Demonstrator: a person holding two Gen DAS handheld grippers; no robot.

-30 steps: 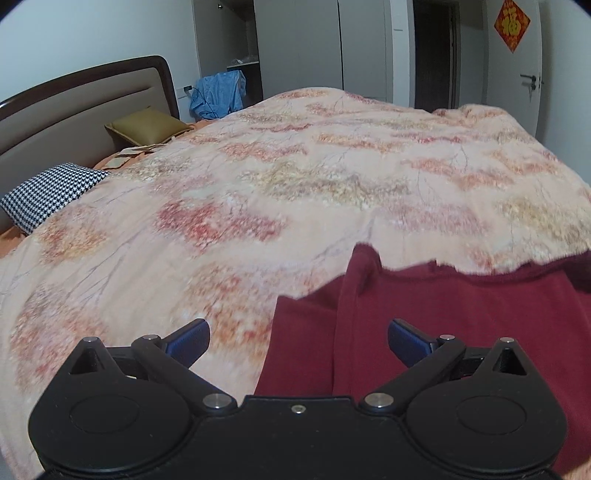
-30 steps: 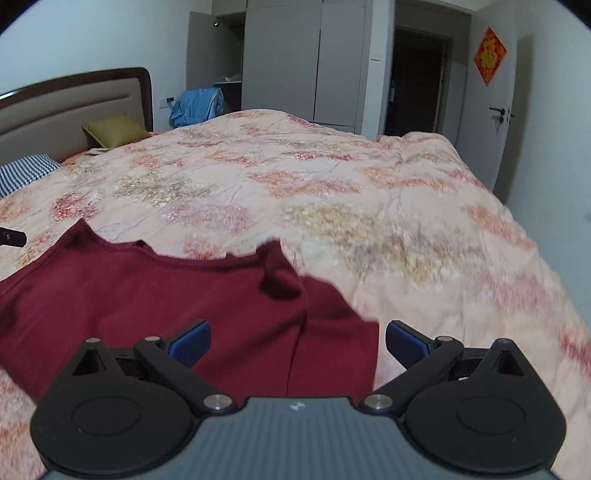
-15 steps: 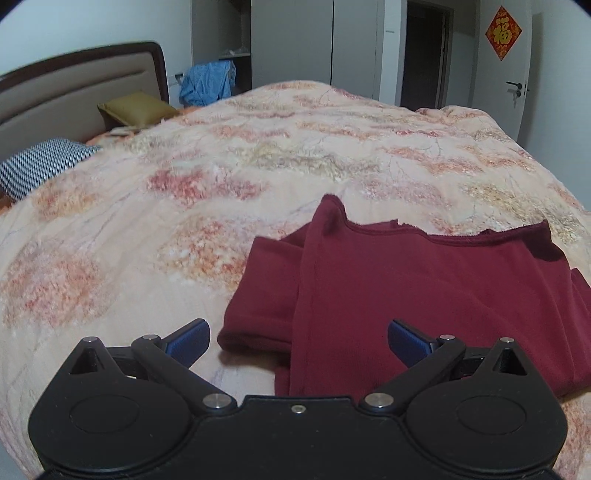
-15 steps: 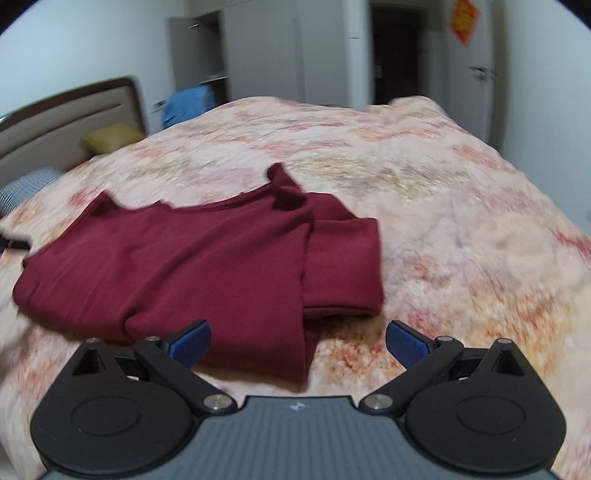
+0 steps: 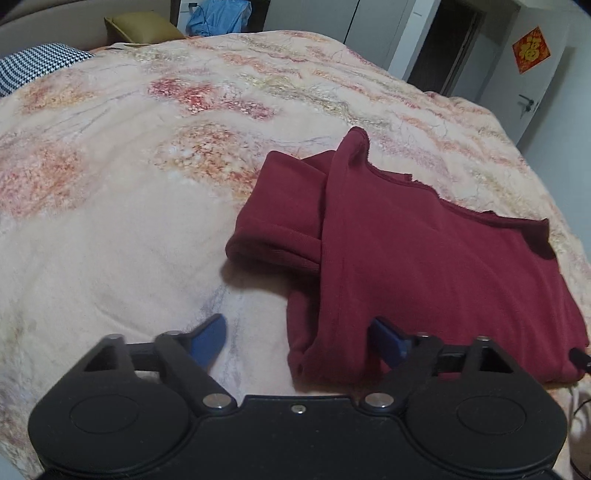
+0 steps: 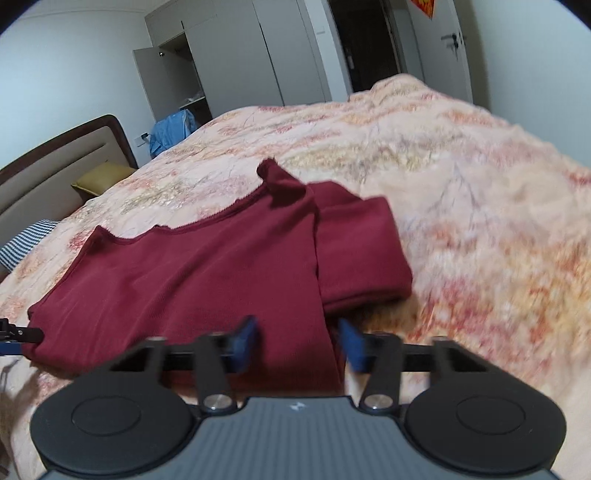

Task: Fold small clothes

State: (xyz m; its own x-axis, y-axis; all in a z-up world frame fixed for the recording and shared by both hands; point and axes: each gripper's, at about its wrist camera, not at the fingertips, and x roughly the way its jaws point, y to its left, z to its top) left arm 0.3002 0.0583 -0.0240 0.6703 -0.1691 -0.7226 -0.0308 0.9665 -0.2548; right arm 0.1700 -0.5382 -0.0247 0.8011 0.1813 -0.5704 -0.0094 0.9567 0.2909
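Closing both sets of jaws on the near hem corners of the maroon top (image 5: pixel 424 258), flat on the floral quilt (image 5: pixel 129 221): left gripper (image 5: pixel 299 341) and right gripper (image 6: pixel 297 341) straddle cloth, neither pinching yet. It looks soft, light and floppy.

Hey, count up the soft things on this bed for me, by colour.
Dark red shirt: 1
Olive cushion: 1
Black-and-white checked pillow: 1
Blue garment, at the bed's far edge: 1
Floral quilt: 1
Total: 5
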